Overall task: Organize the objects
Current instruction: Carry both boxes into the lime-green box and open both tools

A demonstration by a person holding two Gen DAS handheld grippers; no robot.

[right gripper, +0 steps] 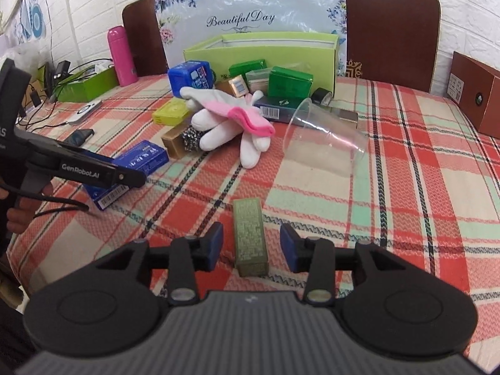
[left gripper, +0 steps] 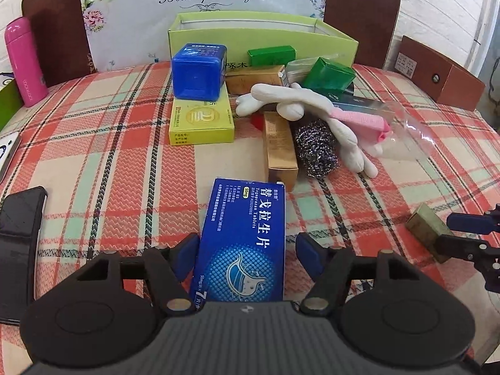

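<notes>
blue box (left gripper: 242,240): glossy card | scourer (left gripper: 315,147): shiny metal wire | tablecloth (left gripper: 109,156): woven cloth, matt

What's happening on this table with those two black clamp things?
A person is tidying a cluttered table with a handheld gripper in each hand. The left gripper straddles a blue medicine box; the right gripper straddles a small green box. Both boxes lie flat on the checked tablecloth, neither squeezed. The light green bin waits behind the pile.

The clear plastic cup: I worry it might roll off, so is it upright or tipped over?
Tipped over. The clear plastic cup lies on its side on the plaid tablecloth, open mouth facing the white gloves.
</notes>
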